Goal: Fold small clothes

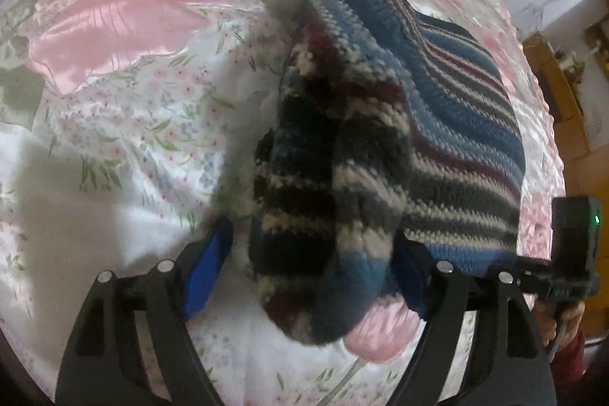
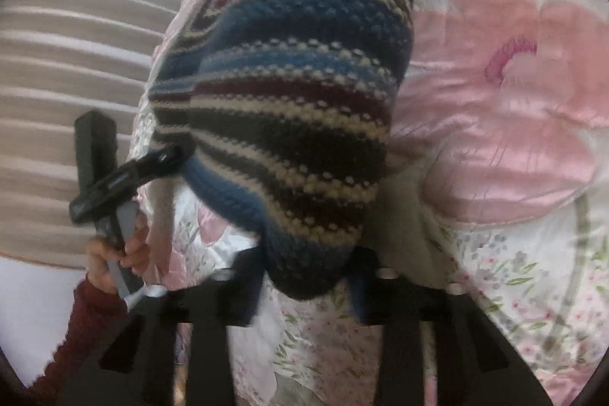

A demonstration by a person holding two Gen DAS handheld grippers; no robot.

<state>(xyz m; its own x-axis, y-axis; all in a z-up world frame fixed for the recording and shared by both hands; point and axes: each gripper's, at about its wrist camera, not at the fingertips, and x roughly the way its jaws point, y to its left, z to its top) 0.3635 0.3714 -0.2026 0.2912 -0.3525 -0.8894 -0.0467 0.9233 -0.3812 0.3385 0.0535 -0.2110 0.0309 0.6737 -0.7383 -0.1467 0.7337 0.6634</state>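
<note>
left wrist view: the left gripper (image 1: 312, 276) has its blue pads (image 1: 207, 273) wide apart, and a bunched end of the striped knit sweater (image 1: 399, 109) hangs between them. it touches the right pad only. past the fingers the sweater lies on the flowery bedspread (image 1: 125, 109). far right of the fingers, a hand (image 1: 559, 326) holds the other tool. right wrist view: the right gripper (image 2: 308, 288) is blurry, its fingers apart with a sweater end between them; whether they pinch it cannot be told. left of them is the other hand (image 2: 114, 261).
</note>
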